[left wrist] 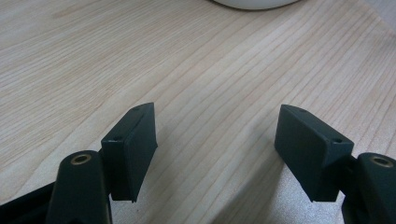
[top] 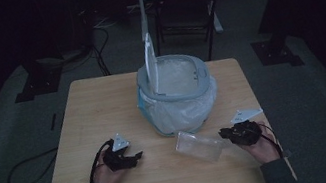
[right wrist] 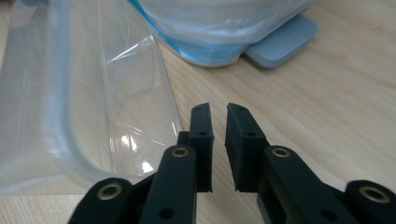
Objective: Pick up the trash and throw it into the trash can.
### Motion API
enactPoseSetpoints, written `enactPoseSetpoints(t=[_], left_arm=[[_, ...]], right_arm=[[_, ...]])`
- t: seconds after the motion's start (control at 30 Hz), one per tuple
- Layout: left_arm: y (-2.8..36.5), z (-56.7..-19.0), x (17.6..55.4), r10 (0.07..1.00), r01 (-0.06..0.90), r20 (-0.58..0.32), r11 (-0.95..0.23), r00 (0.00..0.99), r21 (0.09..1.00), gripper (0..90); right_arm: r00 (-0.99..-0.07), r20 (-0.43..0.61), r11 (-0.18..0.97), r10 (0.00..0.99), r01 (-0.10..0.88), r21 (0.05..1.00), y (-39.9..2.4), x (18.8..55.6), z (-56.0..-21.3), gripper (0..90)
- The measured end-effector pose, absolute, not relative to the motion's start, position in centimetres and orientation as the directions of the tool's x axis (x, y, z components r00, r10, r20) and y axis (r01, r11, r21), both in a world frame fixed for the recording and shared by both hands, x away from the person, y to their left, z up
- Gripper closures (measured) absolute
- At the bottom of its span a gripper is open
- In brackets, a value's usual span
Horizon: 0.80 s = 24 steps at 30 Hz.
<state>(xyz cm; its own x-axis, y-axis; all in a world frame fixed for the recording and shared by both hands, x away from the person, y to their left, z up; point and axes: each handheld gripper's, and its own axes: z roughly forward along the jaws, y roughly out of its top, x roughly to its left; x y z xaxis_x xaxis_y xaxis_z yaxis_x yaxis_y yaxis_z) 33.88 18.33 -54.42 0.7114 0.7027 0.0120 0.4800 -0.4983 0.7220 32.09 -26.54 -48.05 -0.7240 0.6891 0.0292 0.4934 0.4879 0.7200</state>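
We hold the right gripper [right wrist: 218, 140] low over the table [top: 103, 112], its jaws only a narrow slot apart with nothing between them, so it grips nothing. Just beside its left jaw in the right gripper view lies the clear plastic container [right wrist: 70, 107], on its side, its thick rim toward us; whether the jaw touches it we cannot tell. In the high view the right gripper [top: 223, 134] points left toward that container [top: 198, 146], which rests on the wood near the table's front edge. Our right hand [top: 257, 145] wraps the gripper body from behind, forearm coming in from the bottom edge.

Beyond the container stands the grey-rimmed bin [top: 176, 94] lined with a white bag, its lid [top: 150, 63] raised upright at the left. The bin's base and a flat grey pedal [right wrist: 282, 42] show close ahead in the right gripper view.

Our left gripper [left wrist: 215, 154] rests well apart from these things, jaws spread wide over bare wood. In the high view it [top: 137, 156] points right, our left hand [top: 109, 169] cupped around it at the table's front.
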Motion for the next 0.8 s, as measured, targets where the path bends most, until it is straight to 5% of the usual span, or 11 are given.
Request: enactPoseSetpoints(t=[0.27, 0.8], left_arm=[[18.3, -54.4, 33.9, 0.703, 0.48, 0.013, -0.498, 0.711, 0.722, 30.7], [18.3, -54.4, 33.9, 0.703, 0.481, 0.011, -0.497, 0.711, 0.722, 30.6]], right_arm=[[-0.738, -0.042, 0.496, 0.674, 0.41, 0.766, -27.2, 29.9, -45.4, 73.2], [-0.82, -0.006, 0.497, 0.573, 0.341, 0.798, -27.4, 27.2, -44.9, 59.4]])
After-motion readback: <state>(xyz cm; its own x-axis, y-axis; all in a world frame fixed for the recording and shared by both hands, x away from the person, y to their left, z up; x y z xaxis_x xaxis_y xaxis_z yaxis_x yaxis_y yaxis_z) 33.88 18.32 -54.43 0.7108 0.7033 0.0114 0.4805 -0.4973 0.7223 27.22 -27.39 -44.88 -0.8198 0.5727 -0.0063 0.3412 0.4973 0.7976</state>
